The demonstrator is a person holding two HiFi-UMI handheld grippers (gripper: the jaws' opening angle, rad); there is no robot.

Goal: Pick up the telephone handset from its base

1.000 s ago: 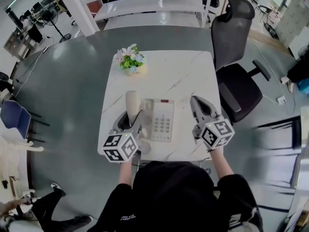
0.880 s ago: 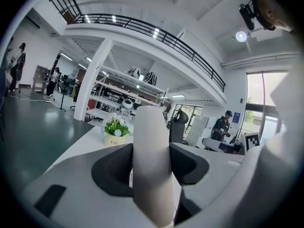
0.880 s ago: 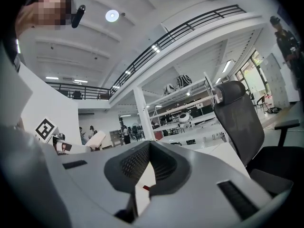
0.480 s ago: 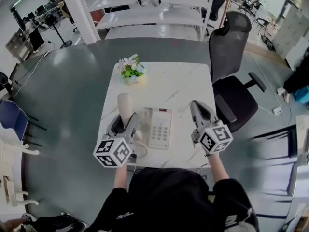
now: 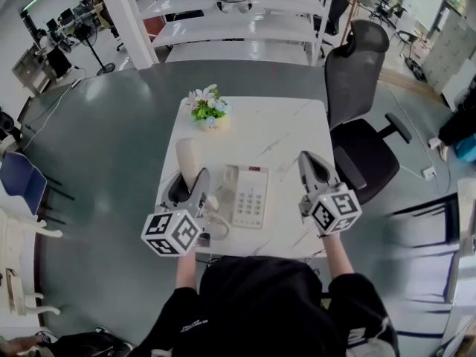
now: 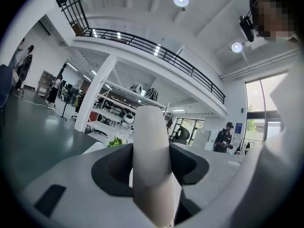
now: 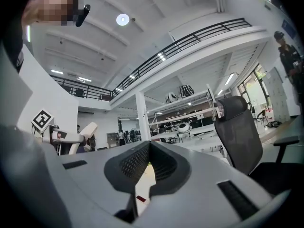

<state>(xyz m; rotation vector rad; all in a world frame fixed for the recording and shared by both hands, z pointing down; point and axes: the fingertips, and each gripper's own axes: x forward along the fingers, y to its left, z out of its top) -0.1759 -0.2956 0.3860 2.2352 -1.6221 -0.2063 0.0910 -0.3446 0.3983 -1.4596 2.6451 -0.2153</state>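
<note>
- White plastic handset [image 5: 187, 158] is clamped between the fingers of the left gripper [image 5: 189, 187] and sticks out past their tips, clear of its base [image 5: 249, 195]. The gripper points almost level, away from the person.
- The right gripper [image 5: 307, 161] also points level, its fingers closed together on nothing, with the base off to their left.
- Compared with a second ago, the left gripper is higher and flatter, and the handset has drawn away from the base.
- Counted: one handset, one base, two grippers, one flower pot [image 5: 206, 108] beyond the left fingers, one desk [image 5: 279, 125].
</note>
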